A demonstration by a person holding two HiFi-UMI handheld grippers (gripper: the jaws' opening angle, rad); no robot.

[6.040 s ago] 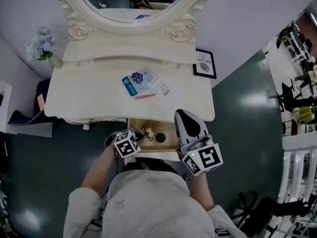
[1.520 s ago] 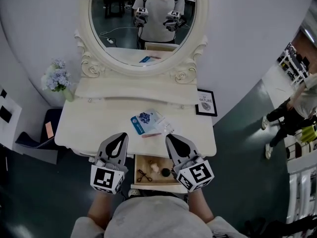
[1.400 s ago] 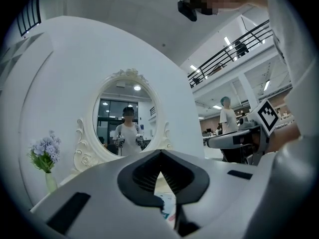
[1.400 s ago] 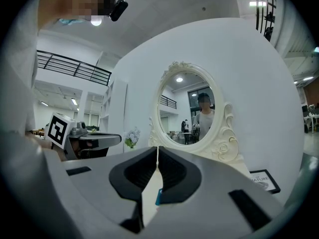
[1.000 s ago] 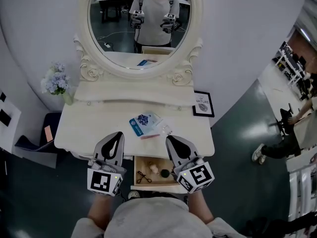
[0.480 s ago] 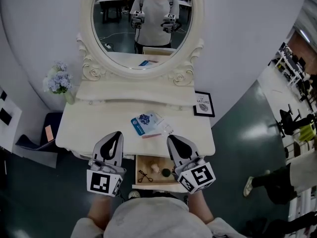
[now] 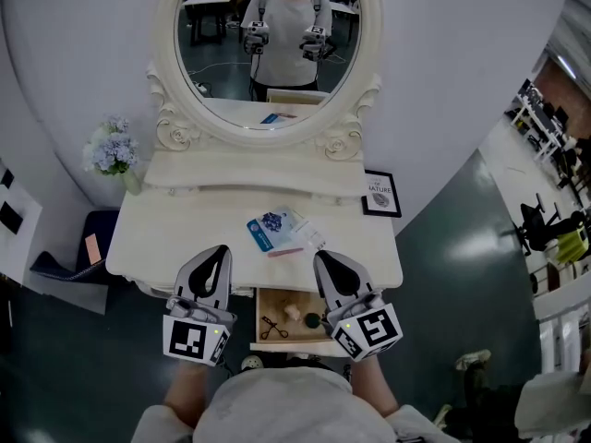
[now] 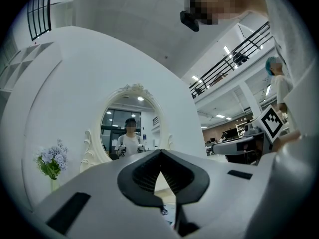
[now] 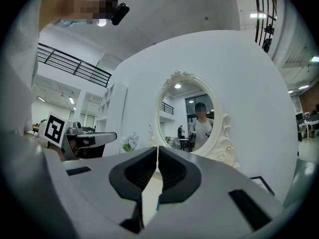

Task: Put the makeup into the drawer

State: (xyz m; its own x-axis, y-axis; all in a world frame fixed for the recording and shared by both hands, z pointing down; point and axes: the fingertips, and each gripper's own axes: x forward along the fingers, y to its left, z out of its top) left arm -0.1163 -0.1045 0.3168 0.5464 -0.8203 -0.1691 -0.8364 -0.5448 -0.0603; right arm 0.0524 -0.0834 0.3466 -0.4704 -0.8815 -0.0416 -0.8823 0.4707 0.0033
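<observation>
The wooden drawer stands pulled out under the cream dressing table. In it lie a small black scissor-like tool, a pale round piece and a dark ball. On the tabletop rest a blue packet, a clear packet and a pink stick. My left gripper hovers over the table's front edge, left of the drawer, shut and empty. My right gripper hovers level with it above the drawer's right side, jaws together, holding nothing.
An oval mirror rises at the back of the table. A vase of pale blue flowers stands at the left end, a framed picture at the right. A dark stool sits left of the table.
Six seconds ago both grippers were low at the open drawer; they now sit higher, side by side at the table's edge. Over the last second they have kept still.
</observation>
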